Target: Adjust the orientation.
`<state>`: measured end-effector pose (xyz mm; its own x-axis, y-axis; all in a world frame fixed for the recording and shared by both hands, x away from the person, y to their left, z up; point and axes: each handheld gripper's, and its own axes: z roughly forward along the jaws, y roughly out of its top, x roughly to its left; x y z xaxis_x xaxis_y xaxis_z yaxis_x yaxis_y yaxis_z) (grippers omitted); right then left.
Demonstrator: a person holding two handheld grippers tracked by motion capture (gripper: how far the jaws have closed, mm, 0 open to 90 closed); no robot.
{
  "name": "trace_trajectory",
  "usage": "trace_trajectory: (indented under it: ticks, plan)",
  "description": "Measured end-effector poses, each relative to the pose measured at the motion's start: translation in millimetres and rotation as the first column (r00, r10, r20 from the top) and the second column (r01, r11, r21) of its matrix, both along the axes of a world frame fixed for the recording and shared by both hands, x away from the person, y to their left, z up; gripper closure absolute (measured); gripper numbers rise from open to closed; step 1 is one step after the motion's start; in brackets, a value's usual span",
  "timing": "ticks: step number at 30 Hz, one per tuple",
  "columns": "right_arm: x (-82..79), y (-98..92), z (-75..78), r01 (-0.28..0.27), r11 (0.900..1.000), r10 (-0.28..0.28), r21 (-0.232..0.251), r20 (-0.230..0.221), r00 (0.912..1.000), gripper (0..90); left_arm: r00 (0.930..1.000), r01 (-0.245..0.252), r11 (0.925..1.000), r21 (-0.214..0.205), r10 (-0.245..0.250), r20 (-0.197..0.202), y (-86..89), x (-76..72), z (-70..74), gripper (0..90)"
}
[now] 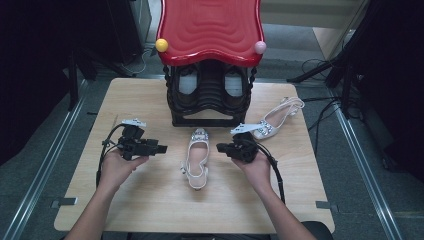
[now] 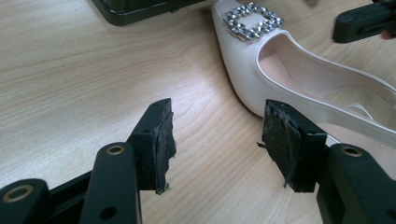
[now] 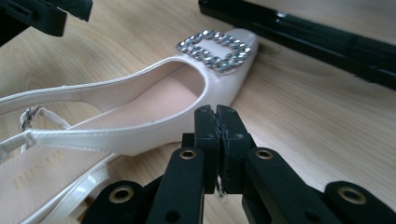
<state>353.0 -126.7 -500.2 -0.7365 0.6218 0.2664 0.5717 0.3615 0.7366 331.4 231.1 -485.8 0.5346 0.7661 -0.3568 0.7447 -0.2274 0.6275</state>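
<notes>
— Hands?
— Both forearms in from the table's near edge. Left gripper [image 1: 161,148] left of the white shoe [image 1: 196,157], pointing at it, jaws spread wide with nothing between. Right gripper [image 1: 220,148] just right of the same shoe, pointing back, jaws pressed together on nothing.

— Position of the shoe?
— Flat on the wooden table [image 1: 150,200], mid-table, jewelled buckle [image 1: 199,133] toward the black shoe rack [image 1: 210,95], heel strap toward the near edge. In the left gripper view, toe side just beyond the right-hand pad [image 2: 282,140]; touching or not, cannot tell.

— Room around it?
— Bare wood left of the shoe and toward the near edge. Narrow gap between toe and rack base.

— Anything else near?
— Second white shoe [image 1: 277,117] beyond the right gripper, toward the far right corner, angled. Rack behind, dark shoes inside, red wavy top [image 1: 210,27], yellow ball [image 1: 161,45] and pink ball [image 1: 260,47] at its front corners.
</notes>
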Motion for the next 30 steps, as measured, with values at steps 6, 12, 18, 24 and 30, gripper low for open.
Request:
trace_trajectory:
  ticks: [6,12,18,24,30]
  plan:
    - [-1.4,-28.5,8.0,0.081,0.9966,-0.082,0.009,0.011,0.9966,90.0,1.0000,0.007,0.9999,0.013,-0.007,0.001,-0.8,10.0,-4.3,43.4]
    - [-3.6,-59.4,14.4,0.158,0.9872,-0.159,0.020,0.029,0.9869,90.0,0.9999,0.010,0.9999,0.005,-0.010,0.003,-0.2,18.3,-3.2,43.4]
    - [0.2,-87.1,12.8,0.213,0.9768,-0.213,0.019,0.000,0.9770,90.0,0.9999,0.013,0.9999,-0.001,-0.013,0.006,-2.7,22.1,-3.2,43.4]
    - [4.6,-103.2,15.3,0.250,0.9679,-0.250,0.023,0.002,0.9682,90.0,0.9998,0.019,0.9998,0.008,-0.019,-0.002,-1.8,25.1,-5.1,43.4]
    - [13.3,-120.5,11.0,0.281,0.9597,-0.281,0.006,-0.007,0.9597,90.0,0.9999,0.012,0.9999,0.004,-0.012,0.004,-1.4,24.4,-4.3,43.4]
